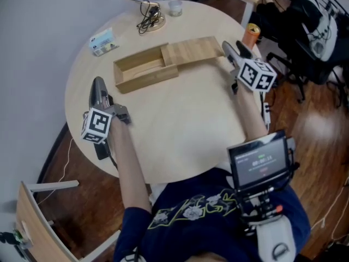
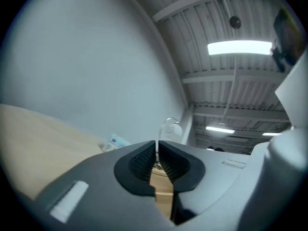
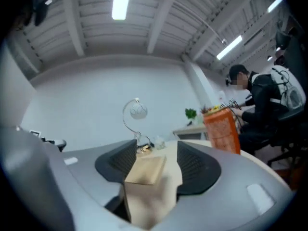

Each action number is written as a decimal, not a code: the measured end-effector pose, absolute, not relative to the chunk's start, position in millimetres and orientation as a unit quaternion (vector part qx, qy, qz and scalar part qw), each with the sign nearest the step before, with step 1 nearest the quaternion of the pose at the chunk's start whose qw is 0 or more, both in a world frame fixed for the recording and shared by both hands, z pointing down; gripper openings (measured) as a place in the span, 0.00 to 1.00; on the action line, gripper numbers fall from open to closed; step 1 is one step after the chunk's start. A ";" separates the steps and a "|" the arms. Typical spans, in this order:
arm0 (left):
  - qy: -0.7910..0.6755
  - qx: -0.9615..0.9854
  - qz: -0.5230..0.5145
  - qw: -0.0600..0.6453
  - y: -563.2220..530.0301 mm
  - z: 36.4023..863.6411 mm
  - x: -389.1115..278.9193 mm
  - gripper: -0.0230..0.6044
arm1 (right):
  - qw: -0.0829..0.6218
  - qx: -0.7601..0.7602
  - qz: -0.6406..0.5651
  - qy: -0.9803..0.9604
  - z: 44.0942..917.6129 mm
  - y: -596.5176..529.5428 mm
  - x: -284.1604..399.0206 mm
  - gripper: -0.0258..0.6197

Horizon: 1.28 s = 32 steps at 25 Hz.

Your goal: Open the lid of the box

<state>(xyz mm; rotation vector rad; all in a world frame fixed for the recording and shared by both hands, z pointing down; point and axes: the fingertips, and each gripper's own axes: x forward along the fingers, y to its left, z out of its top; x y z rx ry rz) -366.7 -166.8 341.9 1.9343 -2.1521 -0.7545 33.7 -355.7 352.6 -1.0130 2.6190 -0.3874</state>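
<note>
A pale wooden box (image 1: 139, 70) lies at the back of the round table (image 1: 180, 130); its sliding lid (image 1: 193, 51) is pushed partway out to the right, so the left half of the box shows open. My left gripper (image 1: 98, 82) hovers at the table's left edge, well apart from the box, jaws shut with nothing between them (image 2: 156, 146). My right gripper (image 1: 228, 47) hangs just off the lid's right end, not touching it. Its jaws stand wide open (image 3: 156, 153), with the lid (image 3: 147, 170) seen beyond the gap.
An orange can (image 1: 251, 34) stands at the table's right rim beside my right gripper. At the back are a wire ornament stand (image 1: 148, 15), a small glass (image 1: 175, 7) and a card pack (image 1: 102, 41). A chair with a backpack (image 1: 316, 26) is beyond the table.
</note>
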 end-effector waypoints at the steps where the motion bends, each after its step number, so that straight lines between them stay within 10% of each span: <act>1: -0.683 0.685 -0.247 0.059 -162.4 334.4 -347.7 0.06 | 0.159 -0.341 -0.114 0.920 348.2 -345.4 28.8 0.40; 6: -0.523 0.842 -0.120 0.047 -165.3 360.3 -236.9 0.06 | 0.099 -0.061 -0.076 0.990 366.0 -240.4 -80.1 0.07; 11: -0.474 0.879 0.036 0.045 -163.7 410.9 -178.5 0.04 | -0.092 0.106 -0.014 0.990 418.2 -166.8 -151.5 0.07; 32: -0.434 0.897 0.056 0.065 -164.5 425.1 -170.4 0.04 | -0.077 0.037 -0.026 0.996 421.4 -184.7 -160.6 0.07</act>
